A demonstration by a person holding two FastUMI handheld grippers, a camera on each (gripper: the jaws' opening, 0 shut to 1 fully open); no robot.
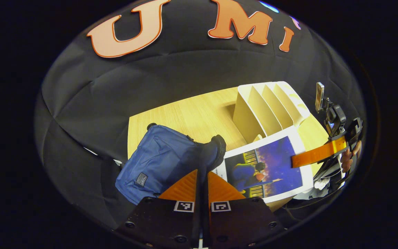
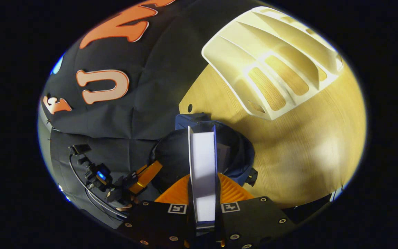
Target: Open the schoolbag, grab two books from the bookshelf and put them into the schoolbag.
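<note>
Gripping the stiff book [image 2: 202, 173] edgewise, right tongs [image 2: 203, 193] lower it into the soft schoolbag [image 2: 235, 152] (left tongs [image 1: 202, 180] pinch its rim).

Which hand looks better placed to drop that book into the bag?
Right. Its hand-held gripper already clamps the book over the open schoolbag; the left hand-held gripper pinches the bag's edge.

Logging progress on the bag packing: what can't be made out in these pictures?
- Inside of the schoolbag, right gripper view: hidden by the held book; a first book inside can't be confirmed.
- What the left gripper pinches, left gripper view: its closed fingers cover the bag's rim.
- Bookshelf slots: far ends cut off.
</note>
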